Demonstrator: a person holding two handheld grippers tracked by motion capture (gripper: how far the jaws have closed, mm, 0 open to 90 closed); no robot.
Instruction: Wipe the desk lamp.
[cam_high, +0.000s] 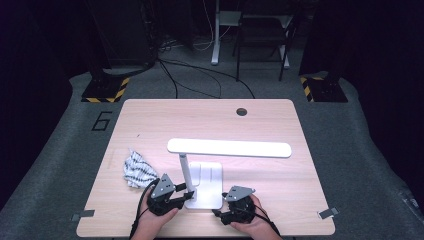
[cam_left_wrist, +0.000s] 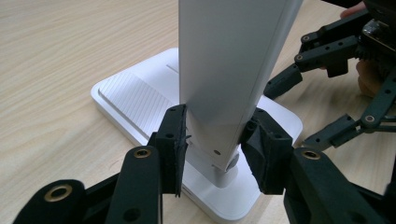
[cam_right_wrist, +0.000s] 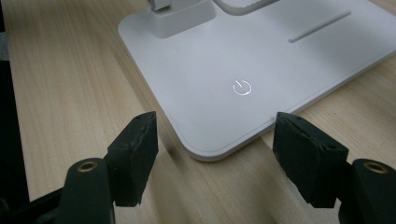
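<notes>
Near the front edge of the desk stands a white lamp, with its flat base on the wood, a slim stem rising from the left front part of the base, and a long lit head lying level above it. At the foot of the stem is the left gripper; in the left gripper view the stem passes between the two black pads, which sit against its two sides just above the hinge, so this gripper is clenched on the stem. Beside the front right corner of the base waits the right gripper, held by the right hand. In the right gripper view its jaws are released and stand wide, one on each side of the rounded corner of the base, touching nothing. A small glowing power sign shows on the base just ahead of them. Left of the lamp, apart from it, a crumpled striped cloth lies on the desk.
</notes>
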